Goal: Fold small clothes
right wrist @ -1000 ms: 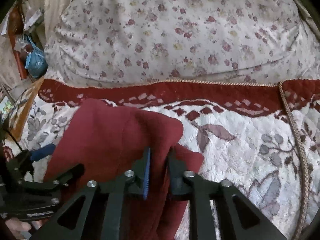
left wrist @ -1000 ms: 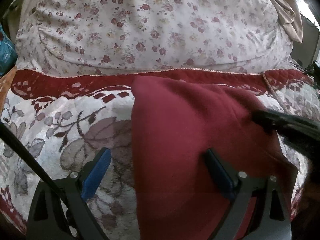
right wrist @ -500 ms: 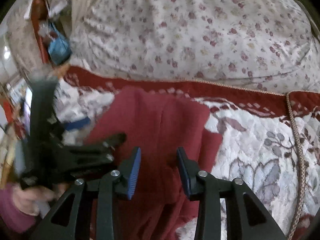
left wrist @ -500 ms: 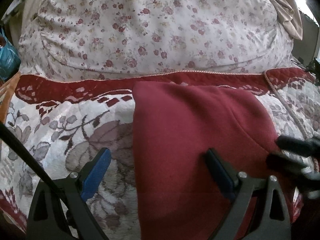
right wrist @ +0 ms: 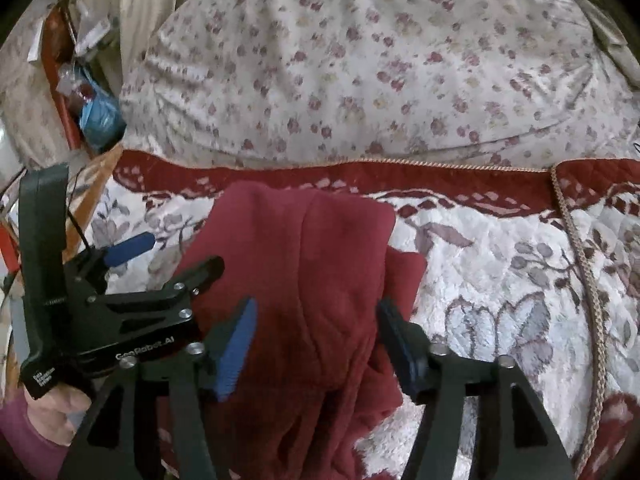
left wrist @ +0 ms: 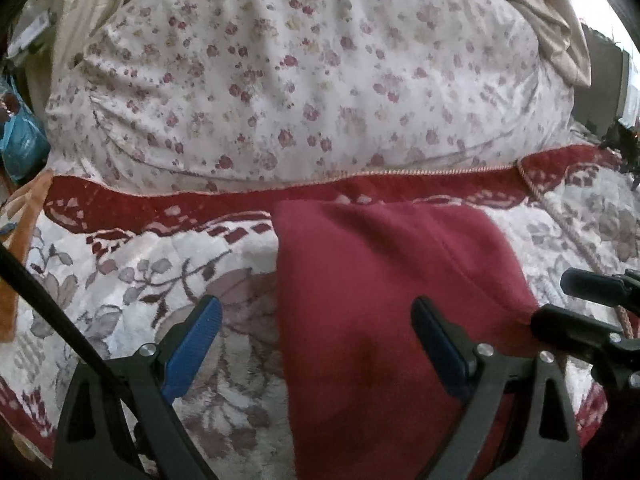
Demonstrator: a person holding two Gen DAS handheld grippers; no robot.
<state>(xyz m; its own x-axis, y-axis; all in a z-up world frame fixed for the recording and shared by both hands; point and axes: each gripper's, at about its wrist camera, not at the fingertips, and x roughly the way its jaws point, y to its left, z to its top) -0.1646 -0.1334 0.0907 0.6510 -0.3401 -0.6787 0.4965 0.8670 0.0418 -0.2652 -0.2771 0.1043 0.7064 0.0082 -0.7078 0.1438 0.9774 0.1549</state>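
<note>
A dark red garment point(left wrist: 380, 300) lies folded in a long strip on the quilted bedspread point(left wrist: 120, 280). My left gripper point(left wrist: 316, 340) is open above its near left part, with the cloth's left edge between the spread blue pads and untouched by them. In the right wrist view the same garment point(right wrist: 304, 264) has a lower layer sticking out on its right. My right gripper point(right wrist: 318, 340) hovers over it with jaws opening, the cloth below and between them, unpressed. Each gripper shows in the other's view: the right one point(left wrist: 592, 308) and the left one point(right wrist: 168, 258).
A big floral pillow point(right wrist: 380, 60) fills the back. The bedspread has a dark red border point(right wrist: 440, 178) and a braided cord point(right wrist: 580, 248) running down its right side. A blue bag point(right wrist: 98, 116) and clutter sit off the bed's left edge. A hand in a pink sleeve point(right wrist: 36, 428) holds the left gripper.
The right gripper, shut on a fold of the garment a second ago, has let go and spread its jaws. It drew back and right. The cloth now lies flat.
</note>
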